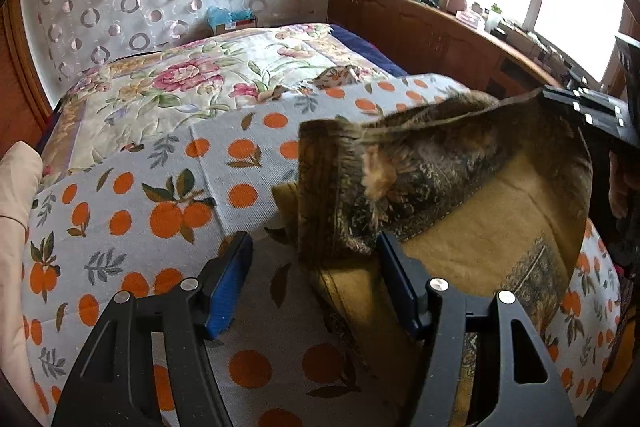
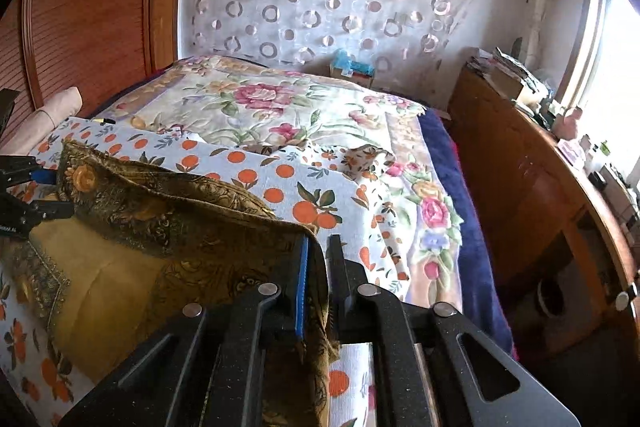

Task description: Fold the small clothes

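The scarf [image 1: 460,187] lies half-lifted on the bed [image 1: 132,211], its patterned edge raised over the mustard middle. The right gripper [image 2: 318,267] has its fingers clamped on one corner. The left gripper [image 1: 316,267] has its fingers spread wide, holding nothing, at the opposite corner.

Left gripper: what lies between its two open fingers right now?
In the left wrist view, the left gripper is open; the edge of the brown patterned garment lies between its fingers, over the orange-print sheet.
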Demonstrator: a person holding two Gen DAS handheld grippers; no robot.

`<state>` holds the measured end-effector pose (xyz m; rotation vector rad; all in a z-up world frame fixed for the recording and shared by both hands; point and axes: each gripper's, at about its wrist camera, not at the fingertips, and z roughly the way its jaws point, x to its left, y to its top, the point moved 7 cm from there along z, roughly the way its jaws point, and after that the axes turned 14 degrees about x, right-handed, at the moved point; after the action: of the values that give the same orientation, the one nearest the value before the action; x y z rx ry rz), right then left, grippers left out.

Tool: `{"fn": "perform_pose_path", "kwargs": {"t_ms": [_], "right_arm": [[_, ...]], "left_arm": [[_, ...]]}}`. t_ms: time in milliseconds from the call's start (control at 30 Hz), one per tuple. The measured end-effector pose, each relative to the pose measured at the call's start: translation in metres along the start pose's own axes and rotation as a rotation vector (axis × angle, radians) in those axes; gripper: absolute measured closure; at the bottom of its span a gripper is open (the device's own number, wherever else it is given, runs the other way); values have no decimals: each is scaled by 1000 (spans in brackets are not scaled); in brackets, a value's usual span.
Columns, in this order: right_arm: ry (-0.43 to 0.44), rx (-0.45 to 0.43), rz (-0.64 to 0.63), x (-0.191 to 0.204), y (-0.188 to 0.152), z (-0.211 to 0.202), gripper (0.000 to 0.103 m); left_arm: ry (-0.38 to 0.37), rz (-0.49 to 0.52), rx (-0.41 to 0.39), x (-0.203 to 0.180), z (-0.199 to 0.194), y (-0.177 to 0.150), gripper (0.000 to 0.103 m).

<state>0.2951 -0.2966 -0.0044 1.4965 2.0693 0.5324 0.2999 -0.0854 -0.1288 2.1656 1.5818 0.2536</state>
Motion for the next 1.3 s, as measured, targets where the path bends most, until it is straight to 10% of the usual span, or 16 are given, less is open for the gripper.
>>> {"fn": "perform_pose_path", "kwargs": {"t_ms": [67, 267, 600, 867, 1033, 1300], "right_arm": [[5, 1, 15, 3, -3, -2, 42], [80, 19, 58, 13, -9, 1, 31], [221, 168, 150, 10, -25, 43, 31], [295, 185, 113, 16, -16, 59, 31], [311, 171, 81, 22, -17, 58, 46], [353, 124, 93, 25, -22, 54, 81]], "left_arm": [[-9, -11, -10, 4, -4, 4, 38], [-23, -36, 7, 12, 4, 13, 38], [-6, -14, 37, 12, 18, 20, 38], [-39, 19, 36, 4, 20, 17, 58], [-44, 17, 37, 2, 21, 18, 60], [-57, 41, 29, -13, 12, 18, 92]]}}
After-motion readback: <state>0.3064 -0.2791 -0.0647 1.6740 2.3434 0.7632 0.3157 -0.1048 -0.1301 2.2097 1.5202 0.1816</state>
